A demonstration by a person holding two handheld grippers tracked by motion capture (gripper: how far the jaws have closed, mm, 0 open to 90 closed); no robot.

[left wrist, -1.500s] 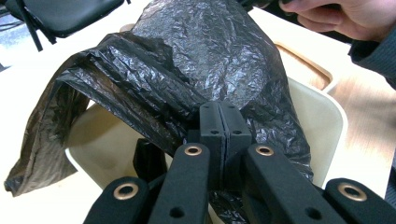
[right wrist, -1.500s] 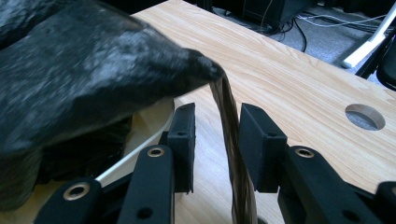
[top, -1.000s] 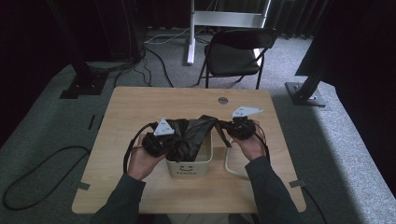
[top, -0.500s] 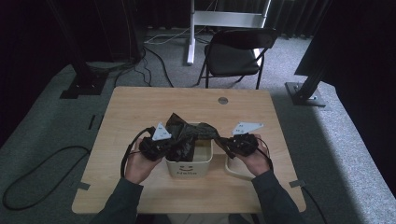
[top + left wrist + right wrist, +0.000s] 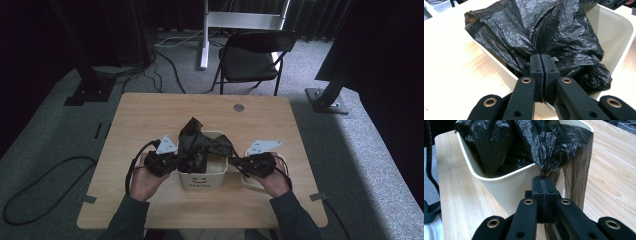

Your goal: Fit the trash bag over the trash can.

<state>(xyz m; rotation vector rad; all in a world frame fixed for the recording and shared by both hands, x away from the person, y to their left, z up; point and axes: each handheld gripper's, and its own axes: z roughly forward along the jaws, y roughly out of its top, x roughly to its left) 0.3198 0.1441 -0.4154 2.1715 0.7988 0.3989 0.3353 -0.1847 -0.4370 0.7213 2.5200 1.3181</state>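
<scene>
Two claws clamped tight on black bag (image 5: pixel 200 145) in cream bin (image 5: pixel 202 177) at table's (image 5: pixel 150 110) near middle: left claw (image 5: pixel 541 63) at left edge, right claw (image 5: pixel 543 185) over right rim.

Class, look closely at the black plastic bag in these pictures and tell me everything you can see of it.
The black plastic bag is thin, glossy and heavily crinkled film. It sits bunched inside the cream bin on the wooden table, with one peak rising above the rim at the far left. On the right, a thin stretch is drawn over the rim and down the outside wall. The left gripper and the right gripper each have their jaws shut on a gathered fold.
</scene>
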